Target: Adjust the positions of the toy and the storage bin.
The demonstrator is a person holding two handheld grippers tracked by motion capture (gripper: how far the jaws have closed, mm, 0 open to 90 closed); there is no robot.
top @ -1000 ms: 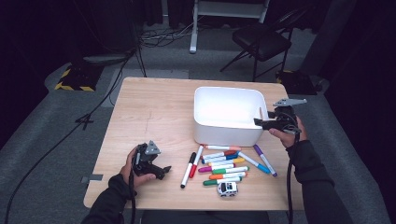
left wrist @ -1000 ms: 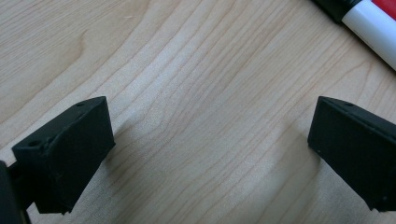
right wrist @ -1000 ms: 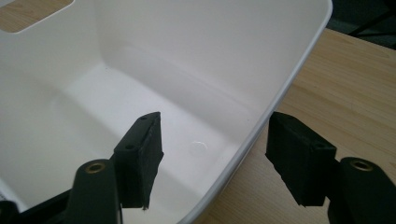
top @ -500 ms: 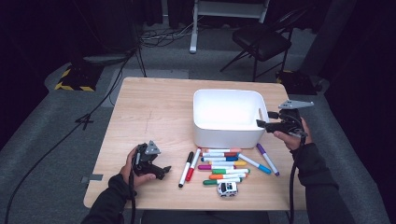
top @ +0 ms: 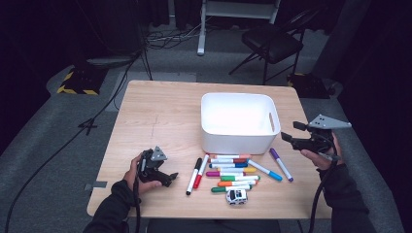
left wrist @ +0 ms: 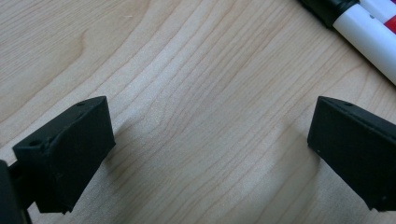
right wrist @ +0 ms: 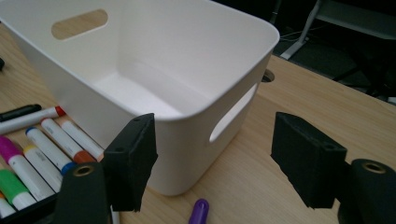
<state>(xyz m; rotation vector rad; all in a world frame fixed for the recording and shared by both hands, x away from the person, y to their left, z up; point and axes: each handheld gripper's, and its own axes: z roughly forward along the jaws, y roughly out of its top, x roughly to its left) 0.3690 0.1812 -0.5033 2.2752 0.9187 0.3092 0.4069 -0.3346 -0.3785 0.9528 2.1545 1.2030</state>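
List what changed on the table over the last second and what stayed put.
The right tool drew back from the white bin toward the table's right edge, its jaws just opening, with nothing between them. The purple marker now lies bare in front of the bin. The left tool, the other markers, the toy car and the bin stayed put.

One white bin (top: 239, 120), ten markers (top: 232, 167), one toy car (top: 236, 196).

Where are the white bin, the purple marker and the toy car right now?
white bin (top: 236, 143): high view, on its near outer wall.
purple marker (top: 281, 164): high view, mid-barrel, right of the marker pile.
toy car (top: 236, 196): high view, on its roof, near the table's front edge.
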